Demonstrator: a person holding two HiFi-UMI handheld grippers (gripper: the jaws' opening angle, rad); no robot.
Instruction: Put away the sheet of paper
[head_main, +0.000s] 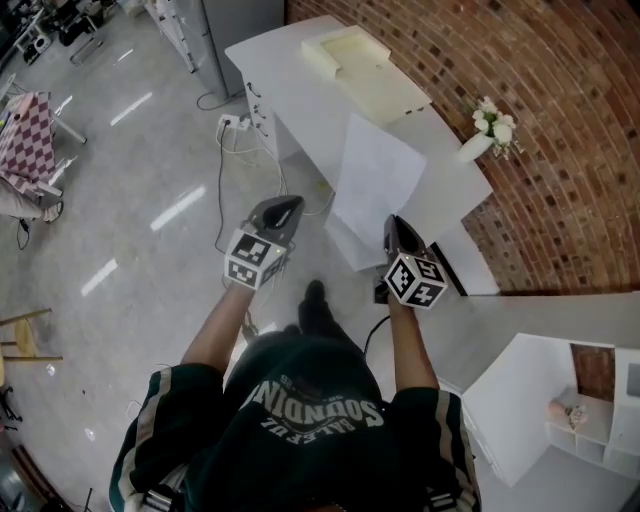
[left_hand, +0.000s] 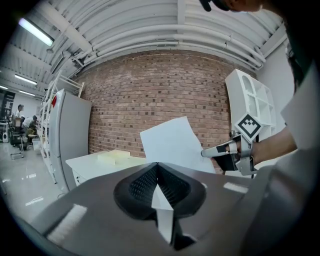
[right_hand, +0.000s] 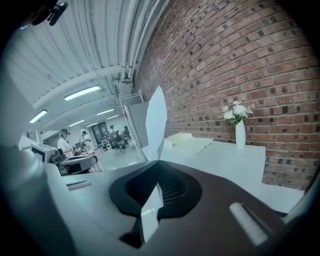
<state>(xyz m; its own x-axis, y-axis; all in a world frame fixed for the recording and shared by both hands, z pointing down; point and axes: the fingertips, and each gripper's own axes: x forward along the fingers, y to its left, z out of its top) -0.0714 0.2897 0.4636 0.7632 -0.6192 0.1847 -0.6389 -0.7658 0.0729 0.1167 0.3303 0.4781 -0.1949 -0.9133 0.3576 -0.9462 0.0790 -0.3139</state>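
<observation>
A white sheet of paper (head_main: 375, 180) stands up from the tip of my right gripper (head_main: 393, 222), which is shut on its lower edge. In the right gripper view the sheet of paper (right_hand: 156, 122) rises edge-on from the closed jaws of the right gripper (right_hand: 159, 161). My left gripper (head_main: 290, 207) is shut with nothing in it, level with the right one and to its left. From the left gripper (left_hand: 157, 164) I see the sheet (left_hand: 172, 142) and the right gripper (left_hand: 206, 153) pinching it. Both hover just short of the white desk (head_main: 290, 85).
A cream flat tray (head_main: 365, 65) lies at the desk's far end. A white vase of flowers (head_main: 488, 130) stands by the brick wall (head_main: 560, 120). Cables and a power strip (head_main: 233, 125) lie on the floor left of the desk. A white shelf unit (head_main: 560, 400) is at lower right.
</observation>
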